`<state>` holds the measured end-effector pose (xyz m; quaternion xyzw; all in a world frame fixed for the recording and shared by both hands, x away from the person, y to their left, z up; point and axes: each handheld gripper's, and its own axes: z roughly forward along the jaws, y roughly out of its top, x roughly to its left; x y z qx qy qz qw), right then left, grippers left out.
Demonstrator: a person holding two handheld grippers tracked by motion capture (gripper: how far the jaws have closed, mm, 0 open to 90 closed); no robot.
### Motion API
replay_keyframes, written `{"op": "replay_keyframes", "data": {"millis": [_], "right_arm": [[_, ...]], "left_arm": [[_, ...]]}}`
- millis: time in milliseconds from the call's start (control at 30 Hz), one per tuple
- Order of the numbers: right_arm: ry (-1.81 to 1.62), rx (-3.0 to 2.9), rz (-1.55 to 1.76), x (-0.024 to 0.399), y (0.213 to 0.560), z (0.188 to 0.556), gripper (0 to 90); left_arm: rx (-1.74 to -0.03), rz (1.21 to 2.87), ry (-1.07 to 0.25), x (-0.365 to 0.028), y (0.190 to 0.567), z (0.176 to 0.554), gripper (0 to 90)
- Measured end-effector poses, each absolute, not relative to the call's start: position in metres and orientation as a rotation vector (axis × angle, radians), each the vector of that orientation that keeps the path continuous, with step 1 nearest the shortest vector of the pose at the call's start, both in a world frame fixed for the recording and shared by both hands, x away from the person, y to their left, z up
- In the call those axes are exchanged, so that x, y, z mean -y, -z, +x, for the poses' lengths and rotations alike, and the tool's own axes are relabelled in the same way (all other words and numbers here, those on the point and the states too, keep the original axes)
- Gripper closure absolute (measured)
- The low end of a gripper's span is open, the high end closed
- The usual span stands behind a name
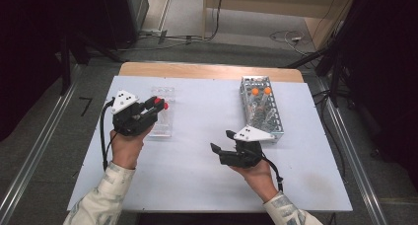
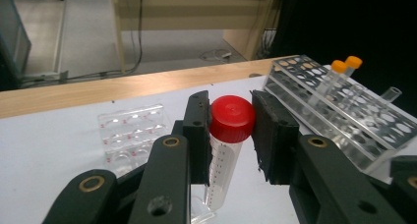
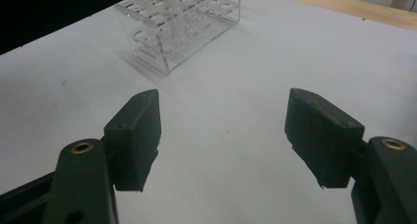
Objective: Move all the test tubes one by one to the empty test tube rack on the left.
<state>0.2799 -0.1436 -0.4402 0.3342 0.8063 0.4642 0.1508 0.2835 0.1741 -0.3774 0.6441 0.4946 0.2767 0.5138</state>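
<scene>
The tube (image 2: 227,150) is clamped just below its red cap (image 2: 232,118) between the left gripper (image 2: 231,135) jaws, above the clear rack (image 2: 133,135). The right gripper (image 3: 223,135) jaws are held wide apart, nothing between them. A slip is judged possible, since only a narrow band near the cap is gripped; a tilted tube could strike the rack.
</scene>
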Motion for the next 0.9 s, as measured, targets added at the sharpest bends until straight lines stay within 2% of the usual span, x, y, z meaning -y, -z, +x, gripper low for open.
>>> {"op": "replay_keyframes", "data": {"millis": [367, 900], "right_arm": [[-1.335, -2.309, 0.968, 0.145, 0.440, 0.279, 28.7], [-1.325, -2.309, 0.966, 0.146, 0.440, 0.279, 28.8]], "left_arm": [[-1.205, 1.584, -0.748, -0.167, 0.383, 0.289, 69.7], [-1.227, 1.651, -0.785, -0.156, 0.404, 0.293, 69.6]]}}
